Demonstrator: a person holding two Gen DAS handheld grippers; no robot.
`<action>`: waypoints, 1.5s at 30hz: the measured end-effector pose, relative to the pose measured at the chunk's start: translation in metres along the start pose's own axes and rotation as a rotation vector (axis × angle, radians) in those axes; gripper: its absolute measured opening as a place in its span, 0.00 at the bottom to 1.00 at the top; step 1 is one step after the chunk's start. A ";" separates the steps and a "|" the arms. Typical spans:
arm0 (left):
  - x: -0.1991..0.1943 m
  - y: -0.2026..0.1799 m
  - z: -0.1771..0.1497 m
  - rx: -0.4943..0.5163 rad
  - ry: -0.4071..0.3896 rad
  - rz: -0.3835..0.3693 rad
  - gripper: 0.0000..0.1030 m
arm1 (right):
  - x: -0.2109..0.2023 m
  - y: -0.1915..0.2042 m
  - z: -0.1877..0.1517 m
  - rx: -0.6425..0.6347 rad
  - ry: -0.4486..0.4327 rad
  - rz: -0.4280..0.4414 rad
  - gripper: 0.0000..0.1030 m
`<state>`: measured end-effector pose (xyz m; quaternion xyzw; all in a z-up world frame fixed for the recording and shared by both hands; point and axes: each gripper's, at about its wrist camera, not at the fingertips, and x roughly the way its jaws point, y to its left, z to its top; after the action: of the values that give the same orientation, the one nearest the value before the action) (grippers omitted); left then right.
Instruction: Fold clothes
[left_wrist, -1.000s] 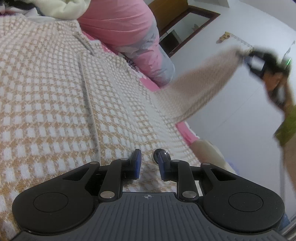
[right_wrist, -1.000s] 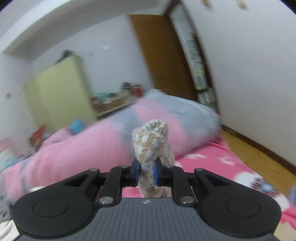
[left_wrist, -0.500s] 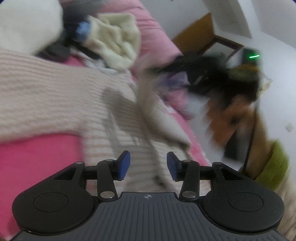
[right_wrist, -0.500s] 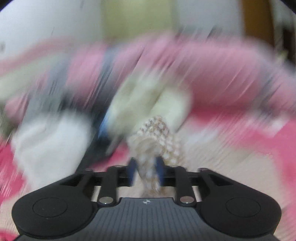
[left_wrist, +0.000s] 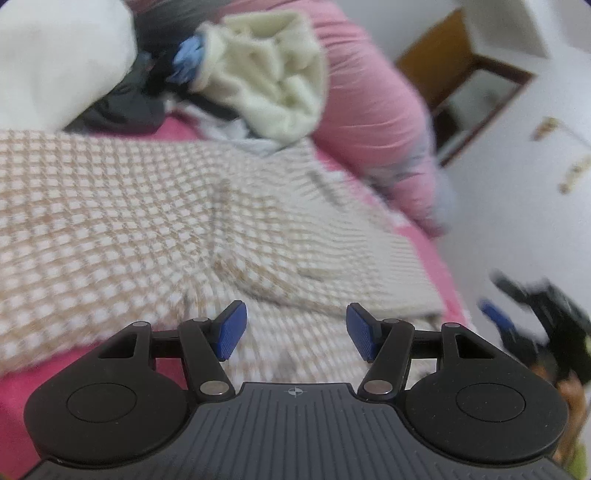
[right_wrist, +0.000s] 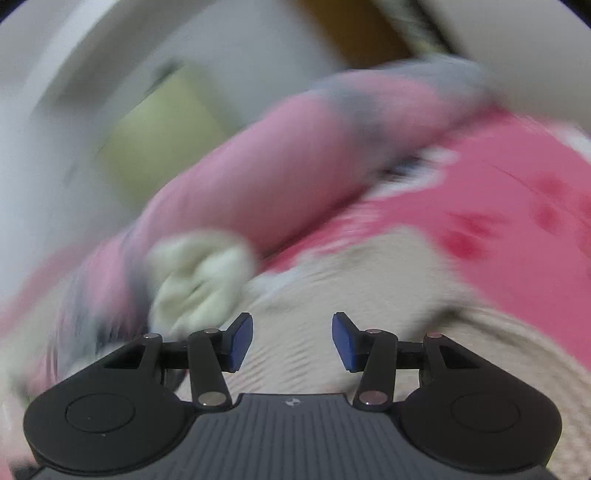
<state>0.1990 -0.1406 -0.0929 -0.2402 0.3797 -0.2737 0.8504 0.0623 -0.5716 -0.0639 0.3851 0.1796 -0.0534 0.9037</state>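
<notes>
the checked sweater (left_wrist: 155, 221) lies spread on the bed (left_wrist: 55, 373) with one flap doubled over by the right edge, so it looks part-folded; more folds seem left. left tongs (left_wrist: 293, 334) and right tongs (right_wrist: 292, 340) gape, holding nothing.
</notes>
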 end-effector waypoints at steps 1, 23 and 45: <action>0.006 -0.001 0.002 -0.013 -0.003 0.017 0.58 | -0.003 -0.026 0.008 0.097 -0.019 -0.018 0.48; 0.010 -0.018 -0.016 0.074 -0.145 0.242 0.56 | 0.075 -0.052 -0.025 -0.461 0.119 -0.399 0.31; 0.016 -0.035 0.035 0.103 -0.363 0.394 0.06 | 0.068 -0.071 -0.016 -0.335 0.063 -0.331 0.22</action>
<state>0.2254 -0.1701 -0.0587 -0.1630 0.2461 -0.0744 0.9525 0.1043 -0.6069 -0.1475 0.1965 0.2748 -0.1585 0.9278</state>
